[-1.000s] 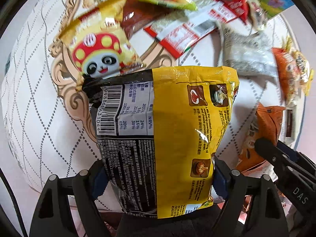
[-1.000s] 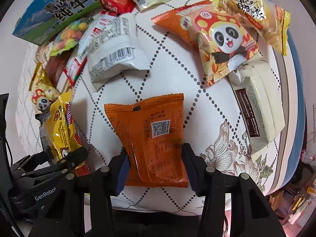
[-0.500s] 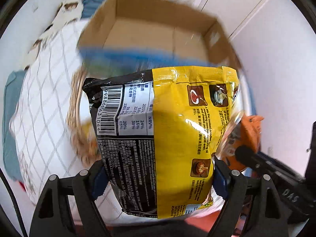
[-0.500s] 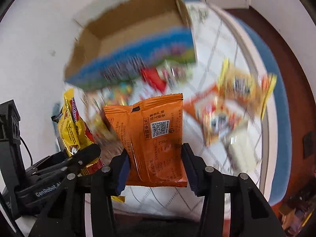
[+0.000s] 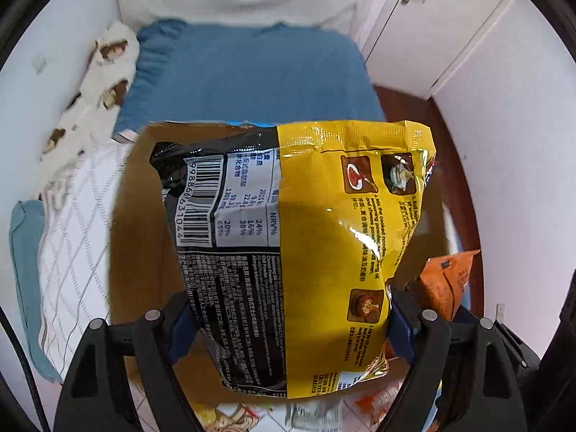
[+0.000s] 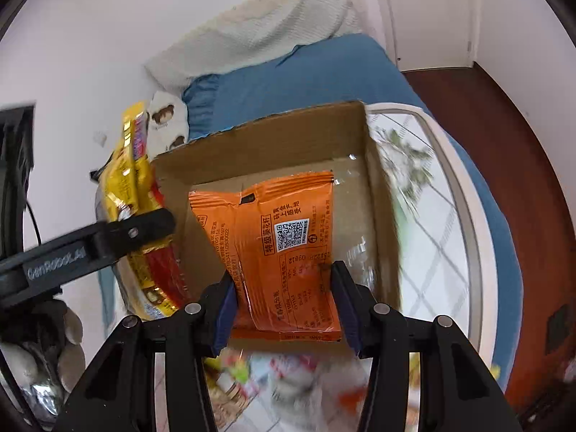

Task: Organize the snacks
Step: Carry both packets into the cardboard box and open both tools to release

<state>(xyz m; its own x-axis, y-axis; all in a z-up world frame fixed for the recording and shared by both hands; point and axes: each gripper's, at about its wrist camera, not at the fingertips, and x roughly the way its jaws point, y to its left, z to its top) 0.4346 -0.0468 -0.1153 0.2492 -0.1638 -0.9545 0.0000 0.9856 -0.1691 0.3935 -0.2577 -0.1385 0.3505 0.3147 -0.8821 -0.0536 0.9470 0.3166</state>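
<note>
My left gripper [image 5: 288, 324] is shut on a large yellow and black noodle packet [image 5: 306, 252], which fills most of the left wrist view and hangs over the open cardboard box [image 5: 140, 252]. My right gripper [image 6: 284, 302] is shut on an orange snack packet [image 6: 284, 252], held above the same cardboard box [image 6: 374, 194], whose brown inside looks bare. In the right wrist view the noodle packet [image 6: 133, 187] and the left gripper's finger [image 6: 108, 241] show at the left. The orange packet [image 5: 446, 284] shows at the right of the left wrist view.
The box stands on a patterned tray or cloth [image 6: 432, 234] on a blue bed [image 5: 252, 72]. Several blurred snack packets [image 6: 288, 378] lie in front of the box. A white pillow [image 6: 270, 36] lies at the bed's head. A dark wooden floor [image 6: 504, 126] is at the right.
Both grippers rose and swung from over the scattered snacks to over the cardboard box, each still gripping its packet. The box came from the far edge of view to right beneath them.
</note>
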